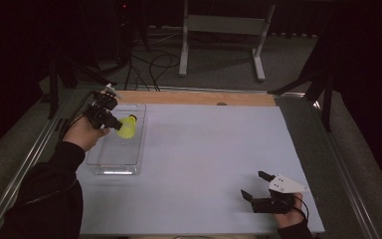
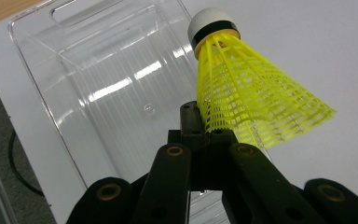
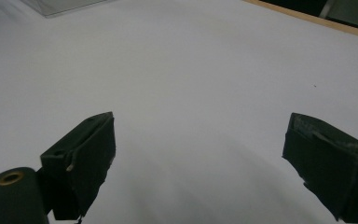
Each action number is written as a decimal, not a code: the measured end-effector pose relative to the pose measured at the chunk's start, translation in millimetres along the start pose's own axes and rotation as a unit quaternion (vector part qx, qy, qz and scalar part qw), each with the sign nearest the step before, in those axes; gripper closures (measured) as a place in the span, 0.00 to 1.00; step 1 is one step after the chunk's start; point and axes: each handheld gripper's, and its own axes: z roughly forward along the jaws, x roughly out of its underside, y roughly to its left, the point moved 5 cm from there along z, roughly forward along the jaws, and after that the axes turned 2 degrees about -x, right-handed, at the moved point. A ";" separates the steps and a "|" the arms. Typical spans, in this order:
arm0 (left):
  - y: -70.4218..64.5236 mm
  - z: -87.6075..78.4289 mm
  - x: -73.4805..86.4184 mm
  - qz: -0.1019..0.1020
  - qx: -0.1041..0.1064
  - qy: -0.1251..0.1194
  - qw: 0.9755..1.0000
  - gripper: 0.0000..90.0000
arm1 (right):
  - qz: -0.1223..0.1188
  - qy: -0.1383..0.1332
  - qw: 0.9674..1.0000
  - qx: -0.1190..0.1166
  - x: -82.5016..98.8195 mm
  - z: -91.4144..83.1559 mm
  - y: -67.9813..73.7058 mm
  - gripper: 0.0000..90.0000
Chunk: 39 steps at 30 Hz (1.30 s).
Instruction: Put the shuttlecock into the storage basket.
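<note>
Left tongs (image 1: 113, 124) pinch shuttlecock (image 1: 127, 127) over clear tray (image 1: 140, 149).

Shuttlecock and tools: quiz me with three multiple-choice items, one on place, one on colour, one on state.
1. Where is the shuttlecock?
A. Held over the clear tray
B. Lying on the wooden strip
C. Beside the right tool

2. What colour is its skirt?
A. Red
B. Yellow
C. Blue

3. How do the right tool's jaws stand?
A. Clamped on the shuttlecock
C. Shut on nothing
B. Wide apart, nothing between them

Answers:
1 A: the high view shows the left tool carrying it above the tray at the table's left.
2 B: the left gripper view shows a yellow mesh skirt under a white cork with a black band.
3 B: the right gripper view shows bare white table between the jaws.
</note>
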 end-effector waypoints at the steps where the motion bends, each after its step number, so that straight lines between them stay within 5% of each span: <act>1: 0.1 1.8 0.6 -0.001 -0.002 0.000 1.000 1.00 | -0.001 0.000 1.000 0.001 -0.1 -0.1 -0.1 0.11; 23: 4.9 61.8 14.6 -0.016 0.012 0.018 1.000 1.00 | -0.001 -0.002 1.000 -0.002 -0.1 -0.6 -0.4 0.11; 39: 1.9 79.3 20.0 -0.008 0.019 0.043 0.999 1.00 | 0.000 -0.002 1.000 -0.003 0.0 -0.8 -0.6 0.11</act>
